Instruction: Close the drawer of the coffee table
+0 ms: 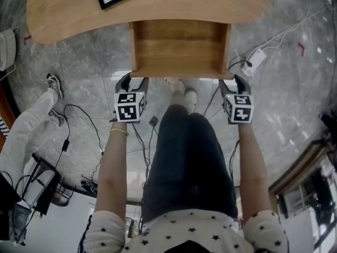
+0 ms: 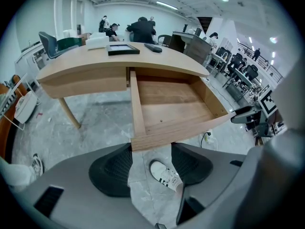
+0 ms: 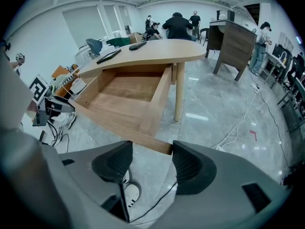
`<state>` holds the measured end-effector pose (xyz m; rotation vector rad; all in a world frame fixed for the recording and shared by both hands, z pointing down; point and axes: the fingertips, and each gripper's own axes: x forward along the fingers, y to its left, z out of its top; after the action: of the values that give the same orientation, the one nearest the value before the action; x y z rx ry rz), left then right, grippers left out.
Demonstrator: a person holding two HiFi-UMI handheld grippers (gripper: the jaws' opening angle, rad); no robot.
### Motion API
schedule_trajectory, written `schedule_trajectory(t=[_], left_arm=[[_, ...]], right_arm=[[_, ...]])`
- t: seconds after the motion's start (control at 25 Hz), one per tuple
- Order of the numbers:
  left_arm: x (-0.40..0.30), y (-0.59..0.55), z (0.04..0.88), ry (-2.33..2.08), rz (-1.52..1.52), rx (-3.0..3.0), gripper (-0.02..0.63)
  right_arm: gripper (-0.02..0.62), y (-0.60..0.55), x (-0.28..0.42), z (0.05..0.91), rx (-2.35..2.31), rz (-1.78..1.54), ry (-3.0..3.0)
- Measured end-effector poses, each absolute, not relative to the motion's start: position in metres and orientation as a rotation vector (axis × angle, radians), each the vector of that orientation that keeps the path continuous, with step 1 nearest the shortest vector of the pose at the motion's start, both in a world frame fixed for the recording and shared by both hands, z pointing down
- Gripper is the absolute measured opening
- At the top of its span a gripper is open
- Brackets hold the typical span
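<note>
my left gripper (image 2: 151, 162) jaws spread | right gripper (image 3: 152, 163) spread too | both at front corners of open light wooden drawer (image 1: 181, 74) | curved wooden coffee table (image 1: 210, 1)

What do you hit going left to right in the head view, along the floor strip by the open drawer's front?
Bystander's sneaker → left hand-held gripper → wearer's shoes → right hand-held gripper → white power strip → red floor mark.
</note>
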<state>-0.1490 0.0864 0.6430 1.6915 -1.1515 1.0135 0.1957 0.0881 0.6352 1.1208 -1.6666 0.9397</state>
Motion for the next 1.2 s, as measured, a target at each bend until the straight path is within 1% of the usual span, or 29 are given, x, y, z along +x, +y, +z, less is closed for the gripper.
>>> schedule_trajectory(t=[1.2], left_arm=[[-0.149, 0.026, 0.644, -1.175, 0.989, 1.719, 0.265]], right_arm=[[0.272, 0.027, 0.196, 0.636, 1.16, 0.903, -1.682]])
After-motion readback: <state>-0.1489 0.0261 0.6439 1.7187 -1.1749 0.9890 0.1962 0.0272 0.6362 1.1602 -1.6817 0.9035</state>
